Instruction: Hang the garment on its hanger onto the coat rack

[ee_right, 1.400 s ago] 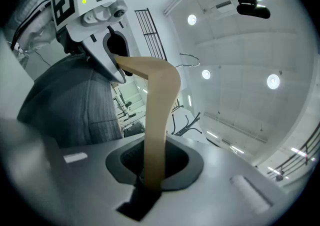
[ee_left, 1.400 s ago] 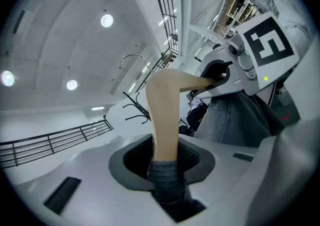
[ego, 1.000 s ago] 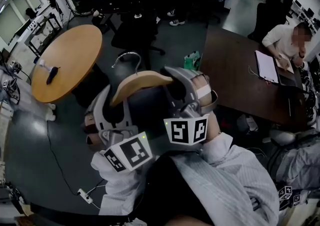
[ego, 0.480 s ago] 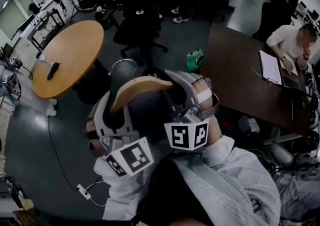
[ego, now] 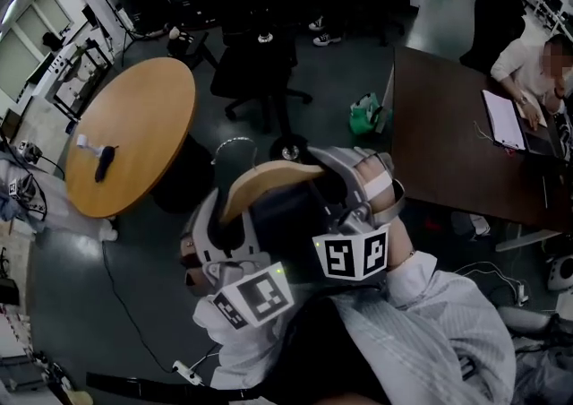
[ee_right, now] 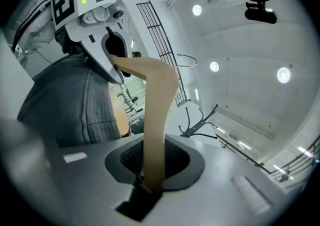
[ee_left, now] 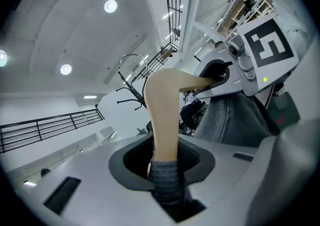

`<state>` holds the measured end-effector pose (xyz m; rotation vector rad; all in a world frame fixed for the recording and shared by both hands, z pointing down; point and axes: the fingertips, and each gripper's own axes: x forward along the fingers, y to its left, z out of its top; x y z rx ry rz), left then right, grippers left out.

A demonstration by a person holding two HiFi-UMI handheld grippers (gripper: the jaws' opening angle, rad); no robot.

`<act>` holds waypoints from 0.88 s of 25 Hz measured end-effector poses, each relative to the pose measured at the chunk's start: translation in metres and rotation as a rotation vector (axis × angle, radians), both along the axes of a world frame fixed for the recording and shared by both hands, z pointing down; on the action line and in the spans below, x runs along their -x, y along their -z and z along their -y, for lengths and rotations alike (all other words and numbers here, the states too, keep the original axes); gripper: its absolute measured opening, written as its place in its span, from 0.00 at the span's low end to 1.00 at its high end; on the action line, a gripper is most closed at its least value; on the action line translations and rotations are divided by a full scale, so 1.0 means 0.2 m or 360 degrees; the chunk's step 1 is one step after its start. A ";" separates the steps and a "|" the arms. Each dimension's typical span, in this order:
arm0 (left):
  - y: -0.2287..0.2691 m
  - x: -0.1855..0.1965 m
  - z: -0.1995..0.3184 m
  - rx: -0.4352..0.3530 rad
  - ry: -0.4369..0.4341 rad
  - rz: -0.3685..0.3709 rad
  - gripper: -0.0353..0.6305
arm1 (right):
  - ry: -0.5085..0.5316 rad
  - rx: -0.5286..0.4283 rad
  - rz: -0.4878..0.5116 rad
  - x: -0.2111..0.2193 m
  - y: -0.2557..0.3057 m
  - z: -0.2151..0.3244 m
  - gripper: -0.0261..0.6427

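The wooden hanger (ego: 267,181) is held up in the air in front of the person, with the grey garment (ee_left: 225,120) draped on it. The left tongs (ee_left: 165,164) are pinched shut on one arm of the hanger, over a bit of the knit cloth. The right tongs (ee_right: 152,167) are pinched on the other arm, on bare wood. The metal hook (ego: 233,141) sticks up in the middle, between the two. The coat rack (ee_right: 200,120) with its bent black arms stands a little way off, and the hook is not on it yet. The wood looks hard and stiff, so it is a good place to hold. The garment looks soft and floppy, and it could slide off a smooth arm if the hanger tips. I think both ends should be kept level, and the hook should be left free to catch a rack arm.
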<state>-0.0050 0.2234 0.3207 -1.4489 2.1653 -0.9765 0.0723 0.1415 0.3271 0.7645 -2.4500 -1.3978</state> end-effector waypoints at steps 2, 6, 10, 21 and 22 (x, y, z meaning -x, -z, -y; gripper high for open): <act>0.01 0.16 0.05 -0.0002 -0.0045 0.0011 0.21 | -0.0044 0.0005 0.0014 0.15 0.01 0.04 0.13; 0.04 0.45 0.15 -0.0001 -0.0179 0.0049 0.21 | -0.0165 0.0027 0.0065 0.41 0.02 0.10 0.13; 0.05 0.66 0.27 0.0013 -0.0305 0.0104 0.21 | -0.0303 0.0056 0.0102 0.58 0.01 0.18 0.13; -0.01 0.97 0.80 0.0045 -0.0462 0.0135 0.21 | -0.0446 0.0097 0.0094 0.87 -0.07 0.66 0.13; 0.01 0.99 0.87 0.0037 -0.0465 0.0137 0.21 | -0.0445 0.0088 0.0110 0.89 -0.05 0.73 0.13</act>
